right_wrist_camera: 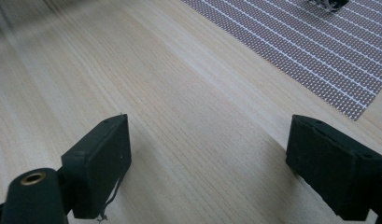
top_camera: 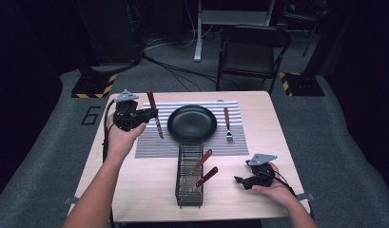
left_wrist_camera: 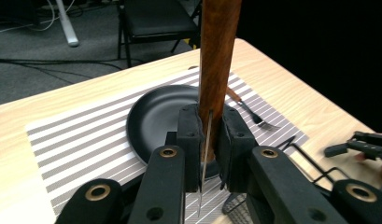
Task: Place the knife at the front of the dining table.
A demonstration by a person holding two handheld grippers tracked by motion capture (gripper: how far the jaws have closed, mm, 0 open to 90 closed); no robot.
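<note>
Holding a wooden-handled knife point(top_camera: 154, 115) above the tabletop point(top_camera: 135, 185), the left tongs point(top_camera: 151, 114) are closed on it where the handle meets the blade; in the left gripper view the two black pads press the wood from either side, with the thin blade edge running down between them. The knife hangs nearly upright, handle up and blade pointing down, over the left part of the striped placemat point(top_camera: 154, 145), just to the left of the black plate point(top_camera: 192, 122). That placing looks deliberate: a fork point(top_camera: 227, 124) already lies on the mat to the right of the plate, so the knife seems meant for the open strip of mat on the plate's other side, as in a table setting. Gripping near the blade end keeps the long handle from swinging and should let the knife be tipped flat before release.

Nearer the person, a black wire rack point(top_camera: 189, 173) stands on the tabletop with two more wooden-handled utensils point(top_camera: 201, 171) leaning in it, probably the store from which pieces are drawn.

Off to the right of the rack, the right tongs point(top_camera: 240, 180) rest low over bare wood, their jaws spread wide with nothing between them. They are well apart from the knife and look to be simply waiting.
</note>
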